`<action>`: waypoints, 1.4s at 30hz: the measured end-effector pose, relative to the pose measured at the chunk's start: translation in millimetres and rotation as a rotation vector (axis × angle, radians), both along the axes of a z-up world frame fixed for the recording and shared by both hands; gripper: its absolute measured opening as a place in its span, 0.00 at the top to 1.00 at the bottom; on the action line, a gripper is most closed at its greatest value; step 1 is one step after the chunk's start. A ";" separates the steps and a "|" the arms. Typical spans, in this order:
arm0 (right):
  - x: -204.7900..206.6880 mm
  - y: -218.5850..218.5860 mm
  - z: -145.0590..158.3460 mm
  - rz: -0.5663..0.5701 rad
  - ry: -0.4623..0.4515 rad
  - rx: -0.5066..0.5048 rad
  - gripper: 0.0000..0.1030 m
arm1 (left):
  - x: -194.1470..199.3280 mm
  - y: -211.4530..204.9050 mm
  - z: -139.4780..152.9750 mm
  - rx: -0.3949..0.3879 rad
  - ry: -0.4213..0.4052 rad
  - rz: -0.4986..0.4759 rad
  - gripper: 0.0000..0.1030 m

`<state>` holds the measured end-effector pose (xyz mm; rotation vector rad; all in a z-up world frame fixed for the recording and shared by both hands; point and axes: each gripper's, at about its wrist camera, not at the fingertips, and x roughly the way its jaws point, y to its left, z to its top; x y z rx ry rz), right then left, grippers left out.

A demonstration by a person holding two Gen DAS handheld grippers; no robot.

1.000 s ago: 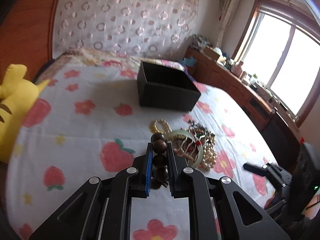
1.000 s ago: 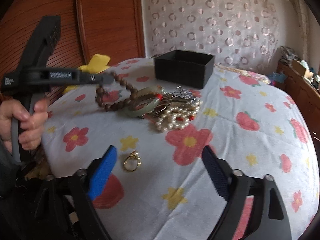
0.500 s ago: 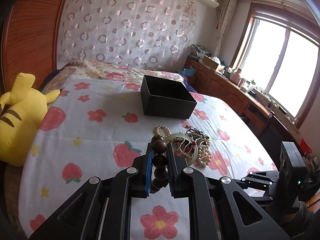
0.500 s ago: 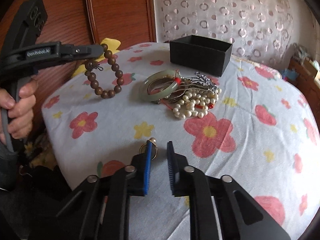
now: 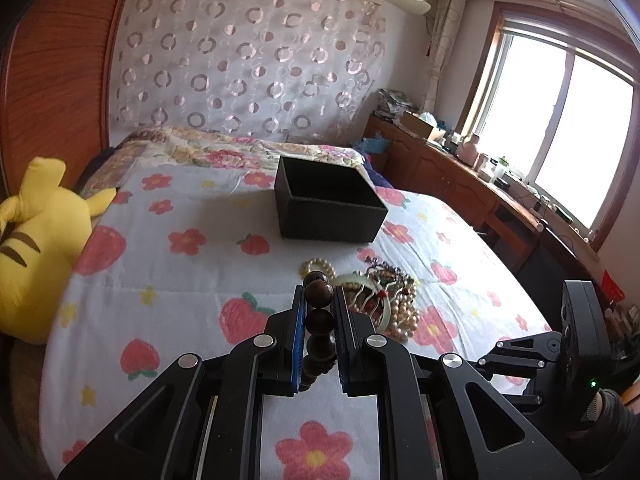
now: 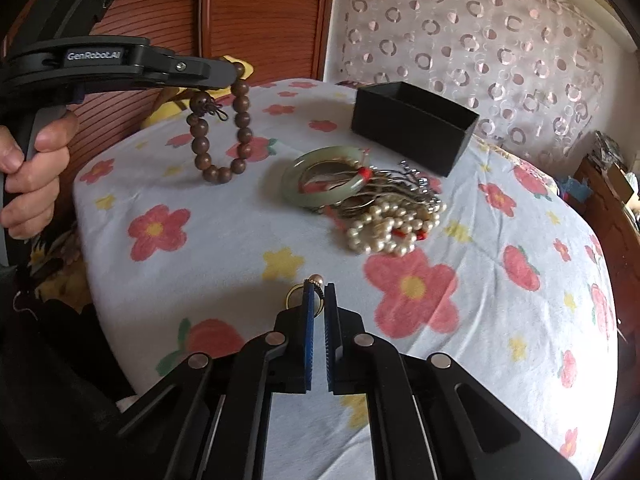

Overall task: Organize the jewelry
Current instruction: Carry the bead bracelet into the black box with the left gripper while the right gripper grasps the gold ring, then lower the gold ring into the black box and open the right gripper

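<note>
Now the right gripper [image 6: 319, 294] has pinched shut on the gold ring [image 6: 298, 296] at its tips, while the left gripper [image 5: 319, 308], clamping the wooden bead bracelet [image 6: 224, 128], has lifted it clear, black box [image 5: 326, 204] ahead.

Near one black box [image 6: 414, 128]: one wooden bead bracelet [image 6: 222, 132], one jade bangle [image 6: 326, 178], one pearl strand [image 6: 394, 224], one gold ring [image 6: 298, 294], two grippers

A home bedroom: floral-sheeted bed [image 5: 192, 264], plush toy [image 5: 36, 240], curtained window [image 5: 560, 132].
</note>
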<state>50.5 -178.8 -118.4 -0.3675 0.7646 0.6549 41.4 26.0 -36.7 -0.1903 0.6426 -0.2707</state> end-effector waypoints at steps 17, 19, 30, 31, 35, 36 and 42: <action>67.2 -24.6 56.0 -0.086 -0.136 0.089 0.95 | 78.7 -29.9 57.2 0.083 -0.070 -0.064 0.88; 79.3 -25.3 60.8 -0.101 -0.145 0.093 0.95 | 90.7 -33.4 61.9 0.096 -0.077 -0.062 0.88; 144.3 -22.0 71.0 -0.162 -0.143 0.125 0.94 | 157.3 -45.3 66.6 0.131 -0.074 -0.039 0.88; 149.6 -21.8 71.3 -0.167 -0.136 0.132 0.94 | 161.9 -46.2 65.4 0.132 -0.071 -0.035 0.88; 169.0 -15.5 69.6 -0.169 -0.118 0.147 0.94 | 180.0 -45.9 53.2 0.138 -0.032 -0.016 0.88; 172.6 -13.8 69.1 -0.166 -0.112 0.148 0.94 | 182.7 -44.9 47.1 0.139 -0.021 -0.007 0.88; 194.6 0.1 57.2 -0.135 -0.066 0.135 0.94 | 182.1 -42.8 19.1 0.161 0.025 0.003 0.82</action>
